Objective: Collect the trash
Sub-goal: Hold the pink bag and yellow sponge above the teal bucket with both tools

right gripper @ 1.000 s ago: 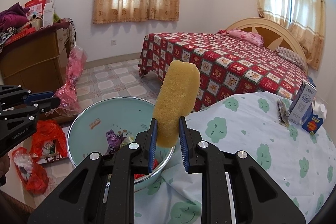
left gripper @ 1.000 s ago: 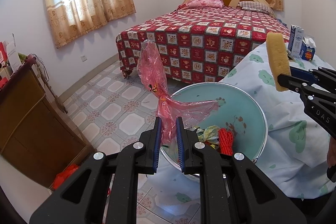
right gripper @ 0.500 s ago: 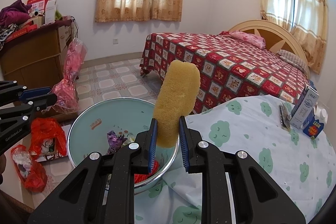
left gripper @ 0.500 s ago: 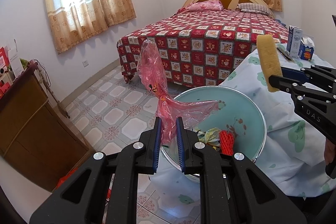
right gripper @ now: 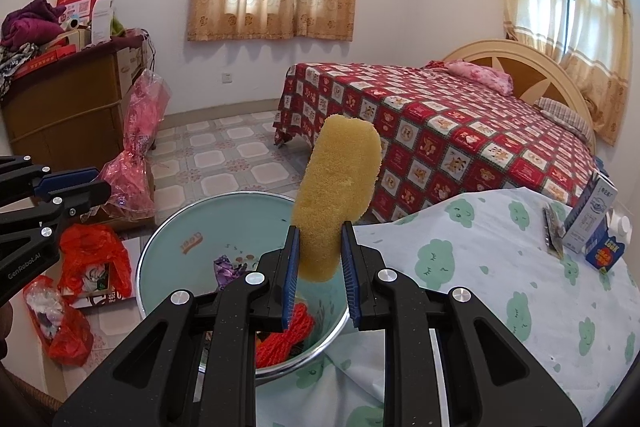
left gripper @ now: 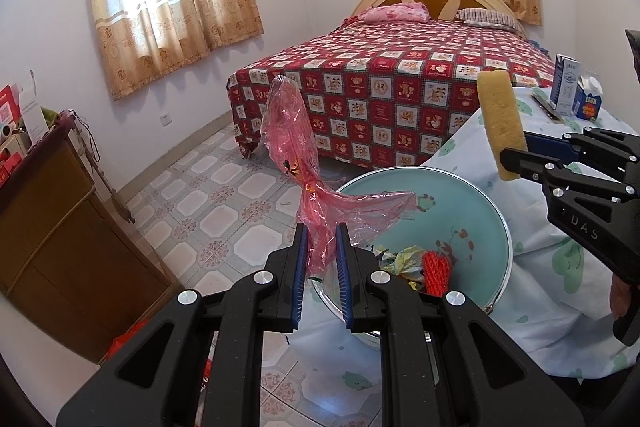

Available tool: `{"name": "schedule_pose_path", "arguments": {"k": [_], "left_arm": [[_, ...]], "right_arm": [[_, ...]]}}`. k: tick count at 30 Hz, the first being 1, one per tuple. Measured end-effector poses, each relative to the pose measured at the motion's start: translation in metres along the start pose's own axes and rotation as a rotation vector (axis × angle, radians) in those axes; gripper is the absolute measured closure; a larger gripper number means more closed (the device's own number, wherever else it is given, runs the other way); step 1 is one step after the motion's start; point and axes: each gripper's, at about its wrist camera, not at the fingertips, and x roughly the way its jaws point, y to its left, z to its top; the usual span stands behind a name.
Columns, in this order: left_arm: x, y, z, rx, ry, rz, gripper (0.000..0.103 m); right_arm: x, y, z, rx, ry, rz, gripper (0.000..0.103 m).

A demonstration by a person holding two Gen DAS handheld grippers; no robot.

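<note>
Risk at release: left gripper [left gripper: 322, 247] jaws clamp pink plastic bag [left gripper: 296, 147], right gripper [right gripper: 320, 255] jaws clamp yellow sponge [right gripper: 336, 187], both above basin [right gripper: 168, 227]; light plastic may drift past rim.

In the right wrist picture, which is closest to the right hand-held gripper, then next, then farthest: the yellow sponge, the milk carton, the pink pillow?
1. Yellow sponge: pinched between the fingers of the right hand-held gripper.
2. Milk carton: standing on the cloud-print cloth, to the right.
3. Pink pillow: at the bed's head, far back right.
</note>
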Motion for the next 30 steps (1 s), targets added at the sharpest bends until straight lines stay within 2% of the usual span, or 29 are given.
{"name": "schedule_pose_path", "arguments": {"k": [30], "left_arm": [[0.0093, -0.0062, 0.0003, 0.009, 0.007, -0.004, 0.088]], "right_arm": [[0.0031, 0.0085, -0.0026, -0.017, 0.009, 0.015, 0.082]]}}
